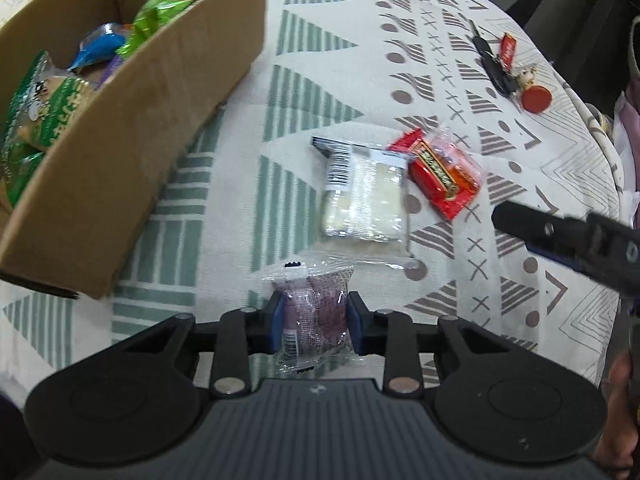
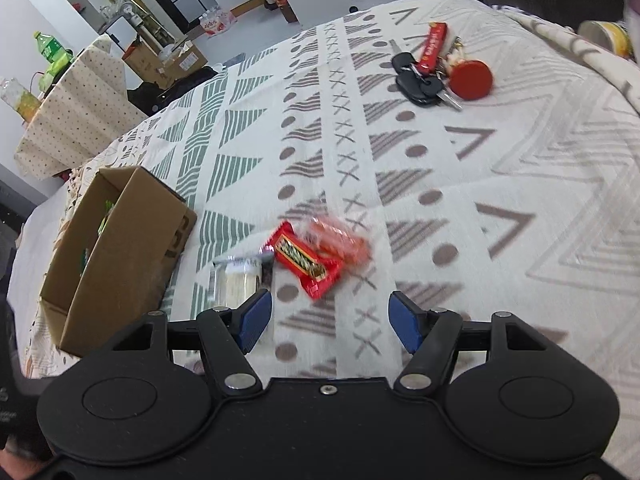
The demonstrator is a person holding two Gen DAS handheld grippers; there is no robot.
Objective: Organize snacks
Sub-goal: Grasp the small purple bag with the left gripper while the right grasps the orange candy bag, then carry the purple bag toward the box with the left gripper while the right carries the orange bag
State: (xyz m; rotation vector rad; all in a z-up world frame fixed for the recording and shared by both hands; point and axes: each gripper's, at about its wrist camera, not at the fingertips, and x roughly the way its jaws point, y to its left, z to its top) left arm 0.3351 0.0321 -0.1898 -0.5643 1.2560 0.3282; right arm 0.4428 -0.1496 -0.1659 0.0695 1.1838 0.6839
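1. A clear-wrapped purple snack (image 1: 316, 312) is clamped between the blue pads of the left gripper (image 1: 314, 320); the jaws are closed against both sides of the packet, above the patterned cloth (image 1: 400, 20) on the desk.
2. The right gripper (image 2: 330, 320) is held with jaws wide apart and nothing between them, above the cloth.
3. A clear packet of pale snack (image 1: 366, 196) with a barcode label is seen lying just ahead, touching a red Reese's packet (image 1: 436, 176).
4. A cardboard box (image 1: 132, 128) holding green and blue wrappers is placed at the left.
5. A bunch of keys (image 2: 434, 72) with a red tag is laid far off; its writing cannot be read.
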